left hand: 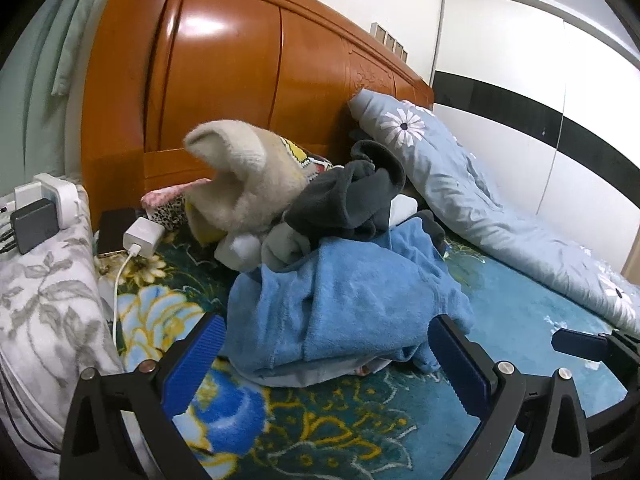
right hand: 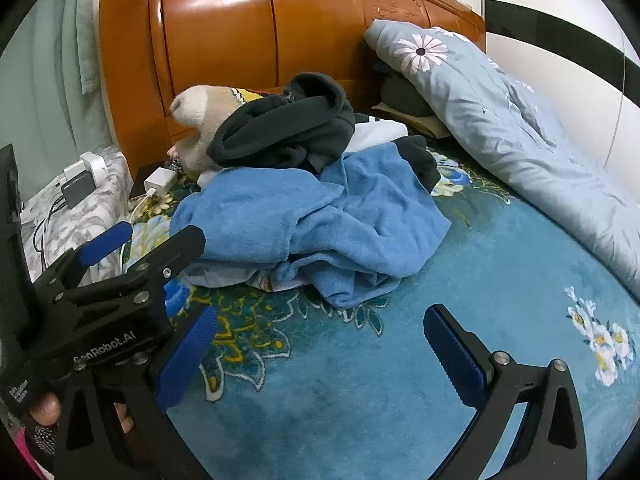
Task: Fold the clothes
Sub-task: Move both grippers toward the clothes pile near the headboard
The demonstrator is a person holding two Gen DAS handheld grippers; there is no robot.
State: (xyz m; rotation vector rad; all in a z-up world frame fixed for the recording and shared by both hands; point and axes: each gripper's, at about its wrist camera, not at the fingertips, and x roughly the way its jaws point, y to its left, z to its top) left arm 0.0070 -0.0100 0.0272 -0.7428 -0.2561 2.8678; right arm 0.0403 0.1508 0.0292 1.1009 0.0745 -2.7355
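Blue fleece garment (left hand: 352, 312), crumpled atop clothes pile (right hand: 280, 132)

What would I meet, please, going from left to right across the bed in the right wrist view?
Grey charger → white charger → cream fleece garment → dark grey hoodie → blue fleece garment → light blue floral quilt.

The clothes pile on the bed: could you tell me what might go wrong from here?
1. The blue fleece garment lies under the dark grey garment; pulling it may topple the heap.
2. The white charger and its cable sit beside the pile and could snag.
3. Both the left gripper and right gripper are open and empty.
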